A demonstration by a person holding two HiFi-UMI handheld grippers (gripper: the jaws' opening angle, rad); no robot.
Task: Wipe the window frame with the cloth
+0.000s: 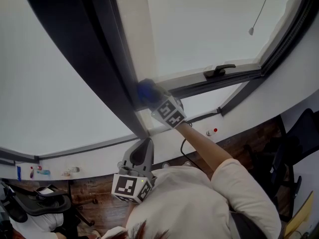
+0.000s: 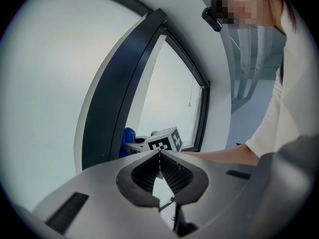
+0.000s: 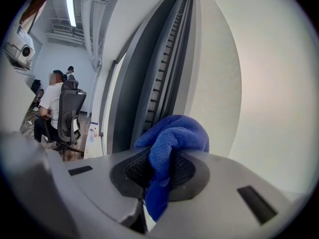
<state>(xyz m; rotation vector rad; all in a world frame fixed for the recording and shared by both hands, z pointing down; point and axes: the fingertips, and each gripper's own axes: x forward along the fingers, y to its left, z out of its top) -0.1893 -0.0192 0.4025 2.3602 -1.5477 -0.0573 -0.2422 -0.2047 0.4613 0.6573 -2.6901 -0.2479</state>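
The right tool (image 3: 158, 169) is clamped on the blue cloth (image 3: 175, 133), whose bunched end sits just ahead of its tips against the dark window frame (image 3: 158, 78). Wiping looks under way, with much of the upright probably left to do. The left tool (image 2: 159, 157), shut and empty, hangs lower down. A bright pane (image 3: 259, 83) borders the right tool's right side, and the channel ahead looks unobstructed.

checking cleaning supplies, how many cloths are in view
1: a blue cloth clamped in the right gripper, up by the dark window frame. Others could be hidden.
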